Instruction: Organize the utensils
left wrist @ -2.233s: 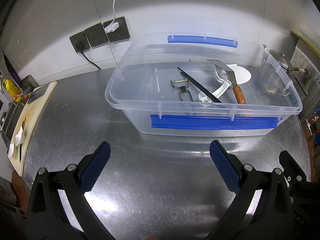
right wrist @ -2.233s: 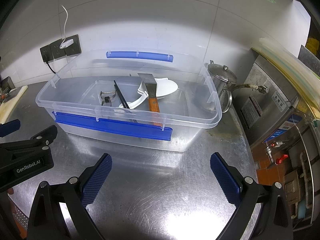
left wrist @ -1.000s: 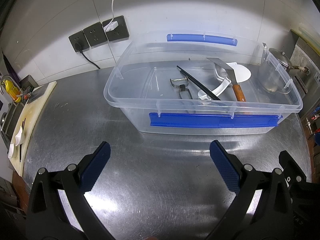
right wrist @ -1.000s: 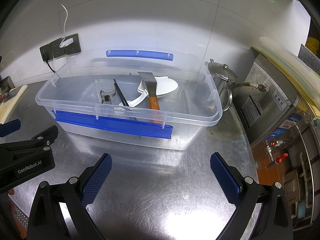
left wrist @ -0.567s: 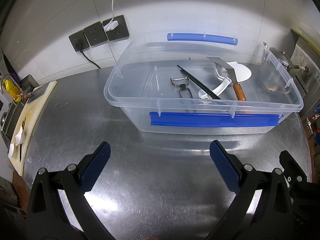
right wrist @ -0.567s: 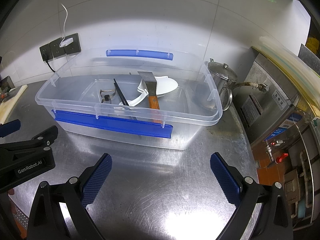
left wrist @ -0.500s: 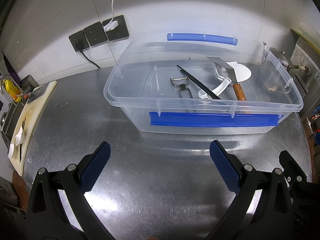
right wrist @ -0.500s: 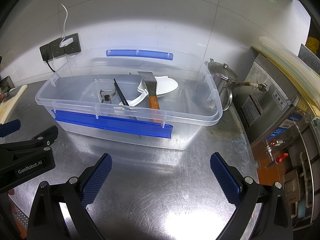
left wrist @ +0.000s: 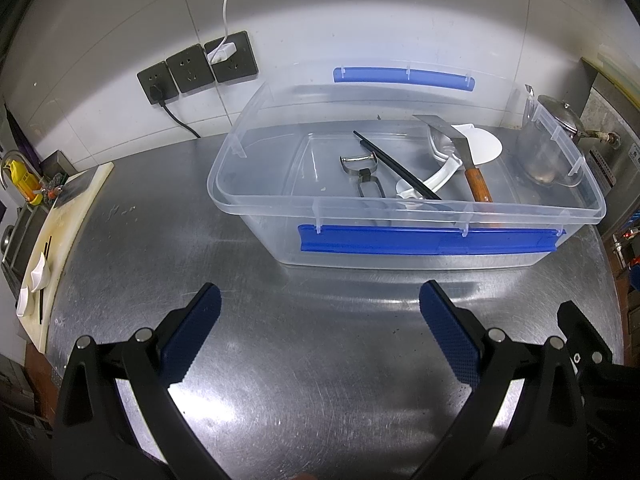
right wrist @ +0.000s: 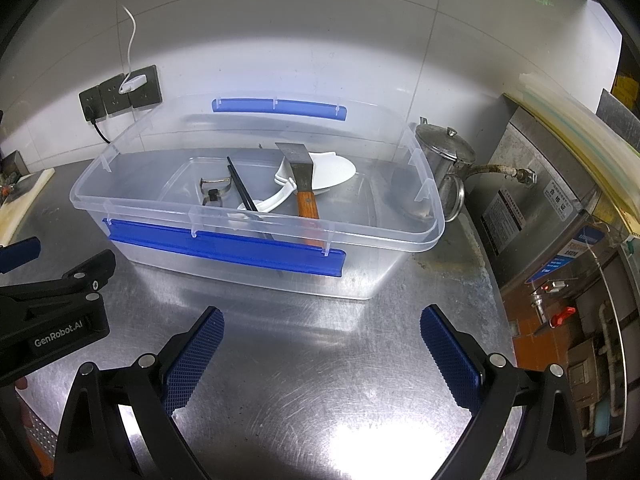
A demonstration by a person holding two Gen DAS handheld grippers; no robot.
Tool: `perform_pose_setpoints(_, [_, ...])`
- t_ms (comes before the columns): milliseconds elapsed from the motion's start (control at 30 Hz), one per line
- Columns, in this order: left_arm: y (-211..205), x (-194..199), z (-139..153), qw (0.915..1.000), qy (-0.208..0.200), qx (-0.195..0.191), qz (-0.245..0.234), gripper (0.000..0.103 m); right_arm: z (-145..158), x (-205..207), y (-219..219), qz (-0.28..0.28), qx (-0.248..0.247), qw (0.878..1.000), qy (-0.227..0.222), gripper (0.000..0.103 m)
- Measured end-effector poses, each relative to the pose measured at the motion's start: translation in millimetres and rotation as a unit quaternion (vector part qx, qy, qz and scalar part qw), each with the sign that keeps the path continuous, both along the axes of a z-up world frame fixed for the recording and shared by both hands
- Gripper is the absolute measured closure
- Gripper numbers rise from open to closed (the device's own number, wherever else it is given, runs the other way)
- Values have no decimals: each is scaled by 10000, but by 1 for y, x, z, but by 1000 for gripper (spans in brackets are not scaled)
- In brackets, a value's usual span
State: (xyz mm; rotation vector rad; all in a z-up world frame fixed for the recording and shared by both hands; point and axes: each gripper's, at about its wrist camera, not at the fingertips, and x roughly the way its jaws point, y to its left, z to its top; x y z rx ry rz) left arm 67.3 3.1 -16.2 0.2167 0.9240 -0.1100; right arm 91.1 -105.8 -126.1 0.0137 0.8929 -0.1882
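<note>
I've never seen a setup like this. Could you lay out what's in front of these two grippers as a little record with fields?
surface: scratched steel counter
container: clear plastic bin with blue handles
in bin: metal peeler; black chopsticks; white ceramic spoons; wooden-handled metal scraper
beside bin: steel kettle
left gripper: open, empty
right gripper: open, empty

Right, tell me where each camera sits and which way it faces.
Left wrist: on the left tongs, low over the steel counter, facing the clear bin and tiled wall; both its blue pads show, open.
Right wrist: on the right tongs, same heading from further right, kettle beside the bin; its open pads show, the left tongs at its left edge.
Shared: the bin, the spatula, the chopsticks.
</note>
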Motion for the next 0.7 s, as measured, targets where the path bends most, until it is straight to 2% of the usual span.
perform_pose_setpoints(700, [-1,4,3,10000,-47,33,-22,8,0,6,-3,4,-98,9999,71,5])
